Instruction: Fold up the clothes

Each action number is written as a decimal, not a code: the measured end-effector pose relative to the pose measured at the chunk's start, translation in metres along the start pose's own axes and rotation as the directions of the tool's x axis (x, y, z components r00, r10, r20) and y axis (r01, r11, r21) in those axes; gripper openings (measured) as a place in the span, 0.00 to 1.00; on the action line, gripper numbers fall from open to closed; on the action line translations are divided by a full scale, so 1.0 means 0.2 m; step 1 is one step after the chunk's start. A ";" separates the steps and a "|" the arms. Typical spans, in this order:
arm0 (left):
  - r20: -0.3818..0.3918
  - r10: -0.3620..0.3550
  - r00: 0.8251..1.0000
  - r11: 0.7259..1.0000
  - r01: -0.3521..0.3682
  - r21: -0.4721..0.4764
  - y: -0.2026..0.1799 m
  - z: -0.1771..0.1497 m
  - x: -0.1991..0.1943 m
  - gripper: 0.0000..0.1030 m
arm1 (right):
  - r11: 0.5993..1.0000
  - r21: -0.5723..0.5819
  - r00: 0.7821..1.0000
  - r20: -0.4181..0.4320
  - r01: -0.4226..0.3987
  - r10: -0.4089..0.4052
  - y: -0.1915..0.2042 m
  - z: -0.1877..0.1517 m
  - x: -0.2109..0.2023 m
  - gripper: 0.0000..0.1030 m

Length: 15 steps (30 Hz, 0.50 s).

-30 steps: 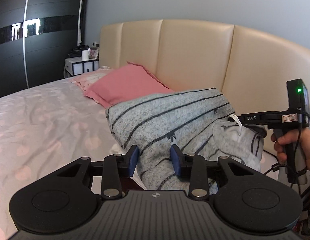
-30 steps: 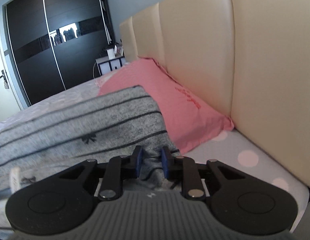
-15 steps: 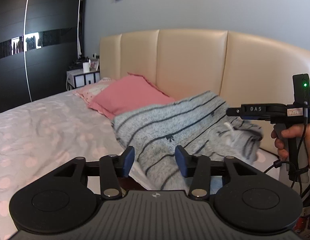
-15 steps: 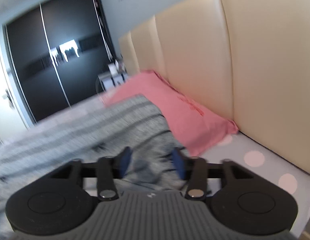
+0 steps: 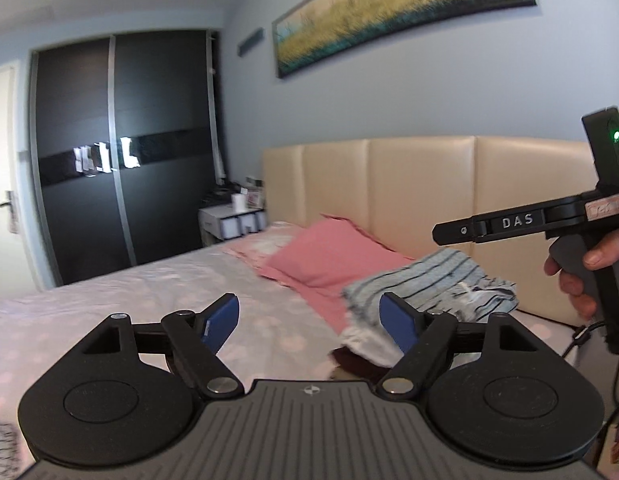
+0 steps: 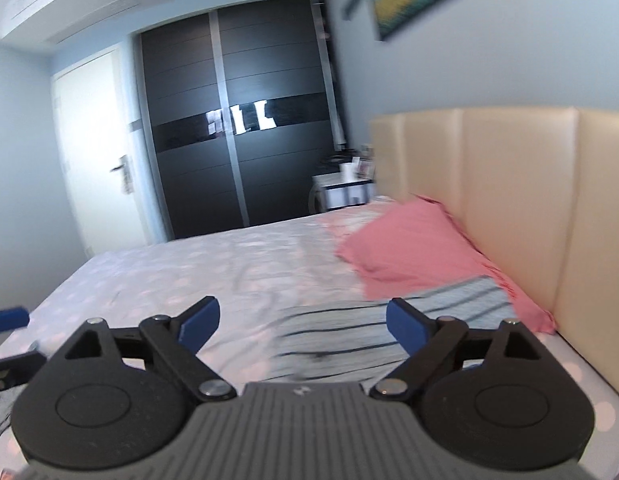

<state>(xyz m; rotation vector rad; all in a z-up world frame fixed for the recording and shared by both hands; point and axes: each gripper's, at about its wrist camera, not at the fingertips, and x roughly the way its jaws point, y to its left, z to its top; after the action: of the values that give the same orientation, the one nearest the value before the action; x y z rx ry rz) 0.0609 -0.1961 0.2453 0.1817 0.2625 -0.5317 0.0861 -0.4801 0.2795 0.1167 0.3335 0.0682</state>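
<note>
A folded grey garment with dark stripes [image 5: 425,284] lies on the bed by the headboard, on top of other folded clothes, a white and a dark one [image 5: 361,350]. My left gripper [image 5: 309,322] hangs above and short of it, jaws opening wide, nothing between them. In the right wrist view the same striped garment [image 6: 389,328] lies flat below my right gripper [image 6: 301,326], whose jaws are also opening with nothing held. From the left wrist view the right gripper's body shows at the far right, held by a hand [image 5: 589,268].
A pink pillow [image 6: 413,248] leans at the beige padded headboard [image 6: 509,184]. The bed's dotted sheet [image 6: 213,272] stretches left. A dark sliding wardrobe [image 6: 237,132], a white door [image 6: 93,148] and a bedside cabinet [image 5: 233,224] stand beyond. A long picture [image 5: 397,8] hangs above.
Both grippers let go of the striped garment, opened wide and pulled up and back from it. The garment now lies folded by the headboard.
</note>
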 end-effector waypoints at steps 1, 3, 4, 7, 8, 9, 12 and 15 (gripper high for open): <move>0.003 0.020 1.000 1.000 -0.020 -0.003 0.03 -0.01 -0.07 0.79 | 1.000 -0.016 1.000 -0.001 -0.010 0.010 0.08 0.01 -0.04 0.89; 0.020 0.050 0.999 0.999 -0.050 -0.011 0.09 -0.03 -0.19 0.79 | 0.999 -0.037 0.999 0.009 -0.038 0.038 0.23 0.02 -0.13 0.90; 0.030 0.058 0.998 0.998 -0.057 -0.017 0.11 -0.05 -0.25 0.79 | 0.997 -0.048 0.998 0.013 -0.056 0.057 0.30 0.01 -0.17 0.91; 0.049 0.071 0.996 0.996 -0.068 -0.057 0.20 -0.12 -0.40 0.79 | 0.991 -0.077 0.993 0.019 -0.113 0.114 0.50 -0.03 -0.28 0.97; 0.051 0.086 0.995 0.994 -0.082 -0.074 0.22 -0.14 -0.44 0.80 | 0.988 -0.083 0.991 0.022 -0.131 0.133 0.57 -0.06 -0.31 0.97; 0.052 0.108 0.993 0.991 -0.103 -0.090 0.25 -0.17 -0.48 0.80 | 0.985 -0.090 0.988 0.032 -0.145 0.148 0.63 -0.10 -0.34 0.98; 0.043 0.190 0.981 0.973 -0.183 -0.141 0.30 -0.29 -0.56 0.80 | 0.980 -0.112 0.982 0.068 -0.166 0.174 0.80 -0.24 -0.43 0.99; 0.006 0.262 0.965 0.950 -0.257 -0.180 0.32 -0.43 -0.61 0.80 | 0.978 -0.149 0.983 0.093 -0.145 0.160 0.95 -0.42 -0.49 0.99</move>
<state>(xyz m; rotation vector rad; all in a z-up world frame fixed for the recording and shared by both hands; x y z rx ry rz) -0.0232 -0.0628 0.2055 0.0335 0.2508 -0.2470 -0.0426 -0.2915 0.2557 0.0043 0.2139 0.2372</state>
